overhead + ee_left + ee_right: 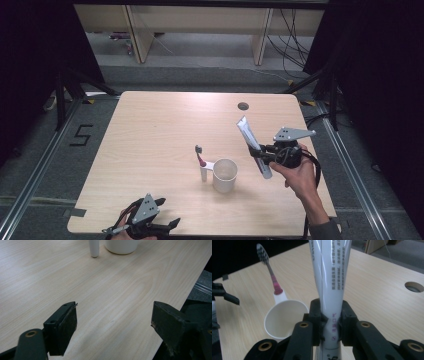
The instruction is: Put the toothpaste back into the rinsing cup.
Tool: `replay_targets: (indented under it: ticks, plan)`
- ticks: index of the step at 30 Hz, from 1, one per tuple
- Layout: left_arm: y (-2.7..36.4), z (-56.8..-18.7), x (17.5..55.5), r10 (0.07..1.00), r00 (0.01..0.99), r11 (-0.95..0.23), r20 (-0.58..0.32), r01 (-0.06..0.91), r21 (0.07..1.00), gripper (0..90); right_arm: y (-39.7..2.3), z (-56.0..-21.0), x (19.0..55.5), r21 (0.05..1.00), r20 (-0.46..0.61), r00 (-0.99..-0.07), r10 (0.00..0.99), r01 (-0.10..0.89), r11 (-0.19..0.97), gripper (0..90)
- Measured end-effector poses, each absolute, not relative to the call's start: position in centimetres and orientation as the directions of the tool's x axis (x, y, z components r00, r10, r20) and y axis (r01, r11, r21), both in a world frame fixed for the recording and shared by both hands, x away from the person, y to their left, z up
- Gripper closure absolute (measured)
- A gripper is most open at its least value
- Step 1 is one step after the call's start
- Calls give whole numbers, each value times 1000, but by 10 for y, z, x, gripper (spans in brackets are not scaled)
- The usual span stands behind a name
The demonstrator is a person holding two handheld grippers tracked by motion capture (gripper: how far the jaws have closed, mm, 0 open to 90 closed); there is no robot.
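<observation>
A white toothpaste tube point(252, 143) point(331, 280) is held above the table, slanting up and to the left, with my right gripper point(266, 156) point(331, 326) shut on its lower part. Left of it stands a white cup point(224, 175) point(283, 317) with a toothbrush point(201, 161) point(270, 272) upright beside it, bristles on top. At the table's near left edge my left gripper point(162, 219) point(113, 325) rests open, nothing between its jaws. The cup's base point(121, 246) and the toothbrush's white handle point(94, 248) lie ahead of it.
The wooden table point(150, 135) has a round cable hole point(243, 106) point(414, 286) near its far edge. Dark floor and metal rails surround it, and desk legs stand beyond.
</observation>
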State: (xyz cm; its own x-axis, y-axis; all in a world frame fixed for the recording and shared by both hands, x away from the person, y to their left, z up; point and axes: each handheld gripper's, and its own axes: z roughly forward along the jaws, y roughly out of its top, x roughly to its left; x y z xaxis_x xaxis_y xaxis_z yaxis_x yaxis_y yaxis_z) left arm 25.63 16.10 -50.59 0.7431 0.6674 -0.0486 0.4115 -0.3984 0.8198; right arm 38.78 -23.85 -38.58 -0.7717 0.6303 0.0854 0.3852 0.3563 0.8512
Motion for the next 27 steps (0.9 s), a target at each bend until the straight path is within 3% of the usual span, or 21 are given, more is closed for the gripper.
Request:
replay_targets:
  ticks: [15, 27]
  plan:
    - [159, -506, 256, 666, 744, -392, -55, 411, 823, 203, -217, -371, 391, 889, 142, -788, 600, 368, 273, 762]
    - [158, -506, 255, 660, 750, -405, -47, 407, 819, 203, -194, -379, 399, 909, 179, -806, 564, 355, 220, 762]
